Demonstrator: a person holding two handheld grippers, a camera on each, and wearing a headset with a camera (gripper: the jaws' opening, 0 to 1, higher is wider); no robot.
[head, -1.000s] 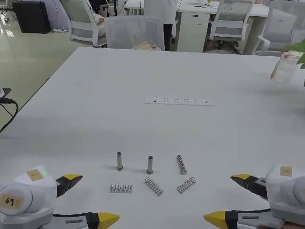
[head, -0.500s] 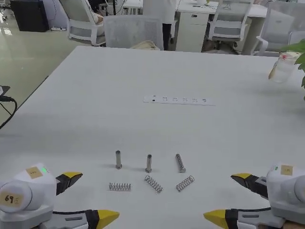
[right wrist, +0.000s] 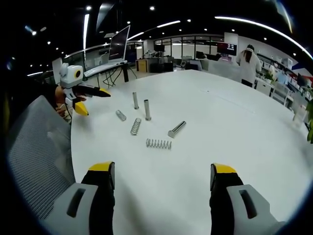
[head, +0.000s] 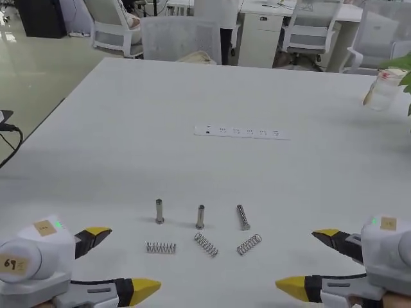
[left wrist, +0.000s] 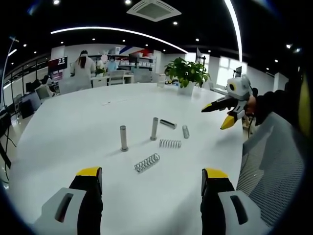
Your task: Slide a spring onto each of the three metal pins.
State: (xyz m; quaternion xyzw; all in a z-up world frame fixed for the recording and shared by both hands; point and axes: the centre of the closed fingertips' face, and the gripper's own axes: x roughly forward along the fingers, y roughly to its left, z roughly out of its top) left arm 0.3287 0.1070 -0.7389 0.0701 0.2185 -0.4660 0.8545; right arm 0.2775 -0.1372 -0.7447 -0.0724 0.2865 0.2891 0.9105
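Left gripper (head: 122, 260): jaws spread wide, nothing between them. It sits at the near left edge of the table (head: 270, 90). In its own view (left wrist: 151, 172) the yellow-tipped fingers (left wrist: 89, 172) stand far apart, with the springs and pins ahead of them and not touching.

Right gripper (head: 303, 260): jaws spread wide and empty, at the near right edge. In its own view (right wrist: 162, 167) the gap looks onto bare tabletop, with the parts further ahead.

Springs, three, all lying flat on the table between the two grippers, apart from both:
- Left spring (head: 160, 247): long axis runs left to right across the head view.
- Middle spring (head: 206, 244): slanted, far end to the left, near end to the right.
- Right spring (head: 248, 244): slanted the opposite way, far end to the right.

Pins, three, in a row just beyond the springs, none carrying a spring:
- Left pin (head: 159, 211): upright on its flanged base.
- Middle pin (head: 200, 217): upright.
- Right pin (head: 243, 217): lying on its side, long axis pointing mostly away from the person, flanged end nearer.

Power strip (head: 236, 133): white, well beyond the pins, at mid-table.
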